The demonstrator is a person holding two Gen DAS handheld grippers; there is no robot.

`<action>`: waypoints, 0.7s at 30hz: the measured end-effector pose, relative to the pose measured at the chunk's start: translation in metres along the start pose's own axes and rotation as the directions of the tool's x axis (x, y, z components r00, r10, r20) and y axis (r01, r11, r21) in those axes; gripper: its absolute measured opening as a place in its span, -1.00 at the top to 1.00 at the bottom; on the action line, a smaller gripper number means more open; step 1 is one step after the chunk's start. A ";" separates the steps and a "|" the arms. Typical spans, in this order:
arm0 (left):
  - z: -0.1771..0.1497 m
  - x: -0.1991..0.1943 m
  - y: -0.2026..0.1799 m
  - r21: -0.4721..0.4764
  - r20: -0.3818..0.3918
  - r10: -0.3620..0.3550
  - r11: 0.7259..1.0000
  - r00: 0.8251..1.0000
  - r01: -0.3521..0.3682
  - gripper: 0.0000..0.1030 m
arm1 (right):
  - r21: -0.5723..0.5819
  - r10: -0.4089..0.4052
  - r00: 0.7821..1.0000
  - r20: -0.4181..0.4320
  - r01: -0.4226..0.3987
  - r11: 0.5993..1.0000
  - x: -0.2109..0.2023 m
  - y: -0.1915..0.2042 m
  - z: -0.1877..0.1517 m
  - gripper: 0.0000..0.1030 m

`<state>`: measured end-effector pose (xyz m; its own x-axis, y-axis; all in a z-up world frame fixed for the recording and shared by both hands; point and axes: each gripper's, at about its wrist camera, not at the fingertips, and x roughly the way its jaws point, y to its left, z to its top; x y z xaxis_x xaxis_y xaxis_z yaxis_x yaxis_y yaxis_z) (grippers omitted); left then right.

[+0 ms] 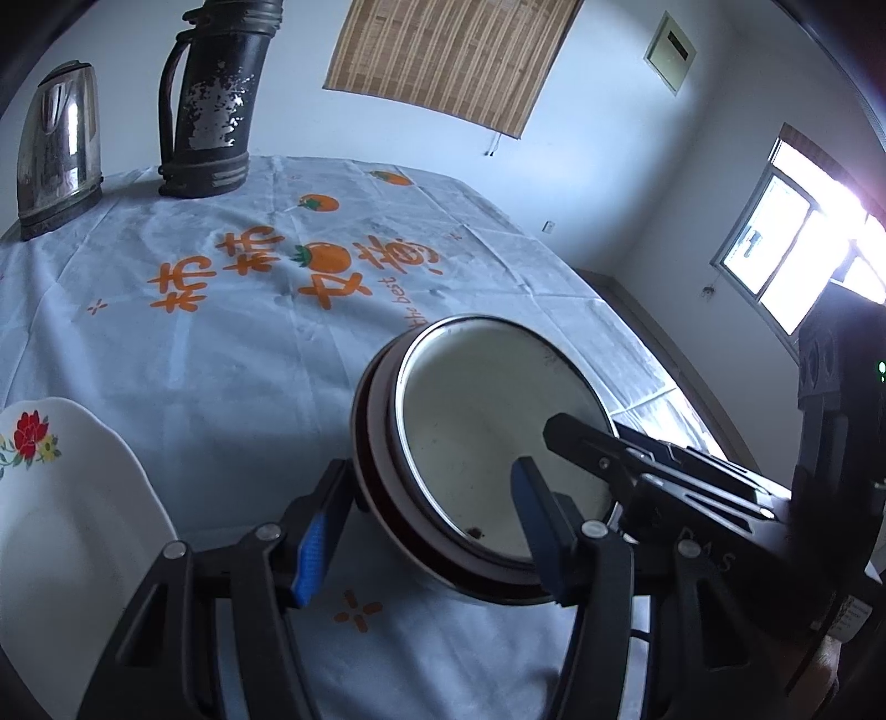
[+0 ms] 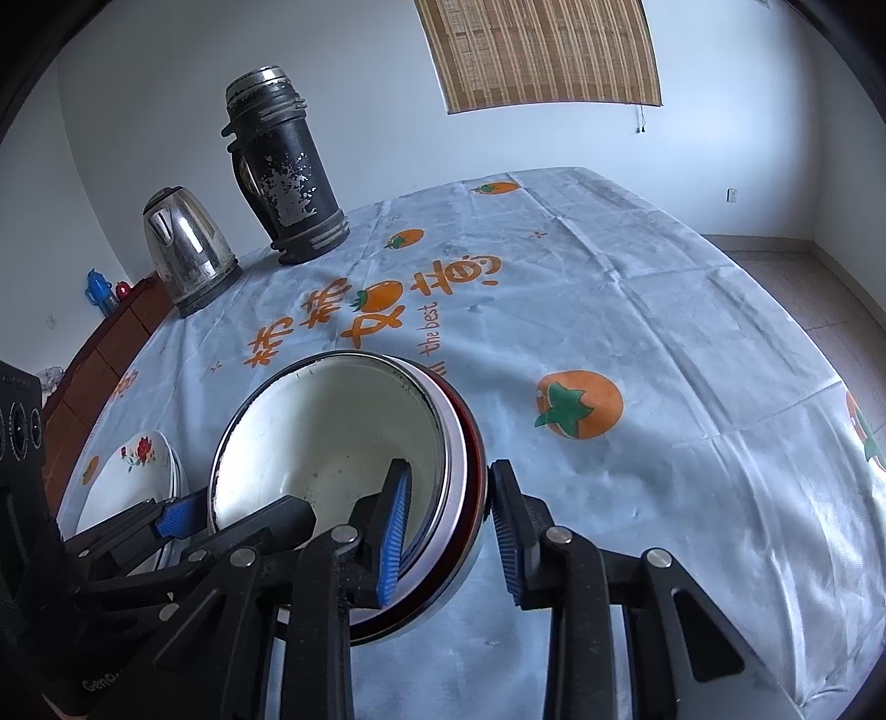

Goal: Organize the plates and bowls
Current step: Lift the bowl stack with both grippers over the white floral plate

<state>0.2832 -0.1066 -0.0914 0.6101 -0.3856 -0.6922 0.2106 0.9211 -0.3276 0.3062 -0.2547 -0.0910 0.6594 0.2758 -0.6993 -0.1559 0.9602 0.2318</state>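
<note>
Bowls: a stack of nested bowls (image 1: 487,443) (image 2: 332,443) sits near the middle of the table, white enamel inside, with a dark red band round the outer rim; how many are nested I cannot tell.
Left gripper: the left gripper (image 1: 421,515) straddles the near-left rim of the stack, one blue pad outside the wall and the other finger inside the bowl. The jaws are spread wider than the rim and a gap shows at the pads, so it is not clamped.
Right gripper: the right gripper (image 2: 448,531) straddles the near-right rim, its left blue pad inside the bowl and its right pad just outside the red band. The jaws stand apart with space on both sides of the wall.
Plates: white plates with a red flower print (image 1: 66,526) (image 2: 135,471) lie stacked just left of the bowls, near the table's left edge.
Tablecloth: a pale cloth with orange fruit and lettering (image 1: 221,343) (image 2: 609,310) covers the table.
Far left corner: a steel kettle (image 1: 58,144) (image 2: 188,249) and a worn black thermos (image 1: 216,105) (image 2: 288,171) stand upright side by side.
Wall: a bamboo blind (image 1: 448,55) (image 2: 542,50) hangs beyond the table.
</note>
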 end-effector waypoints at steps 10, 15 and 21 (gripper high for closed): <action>0.000 -0.007 -0.002 -0.001 0.006 -0.003 1.000 1.000 0.003 -0.13 | -0.007 0.002 1.000 0.000 -0.002 1.000 -0.006 0.001 0.006 0.39; 0.001 -0.012 -0.004 0.008 0.024 0.004 1.000 1.000 -0.004 -0.13 | -0.010 0.004 1.000 -0.011 -0.004 1.000 -0.004 0.002 0.005 0.39; 0.002 -0.014 -0.001 -0.003 0.033 0.012 1.000 0.999 -0.012 -0.13 | -0.016 0.015 1.000 -0.010 -0.015 1.000 -0.006 0.005 0.005 0.39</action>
<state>0.2760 -0.1021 -0.0795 0.6378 -0.3724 -0.6742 0.2008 0.9254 -0.3213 0.3051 -0.2521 -0.0830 0.6499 0.2909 -0.7022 -0.1776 0.9564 0.2318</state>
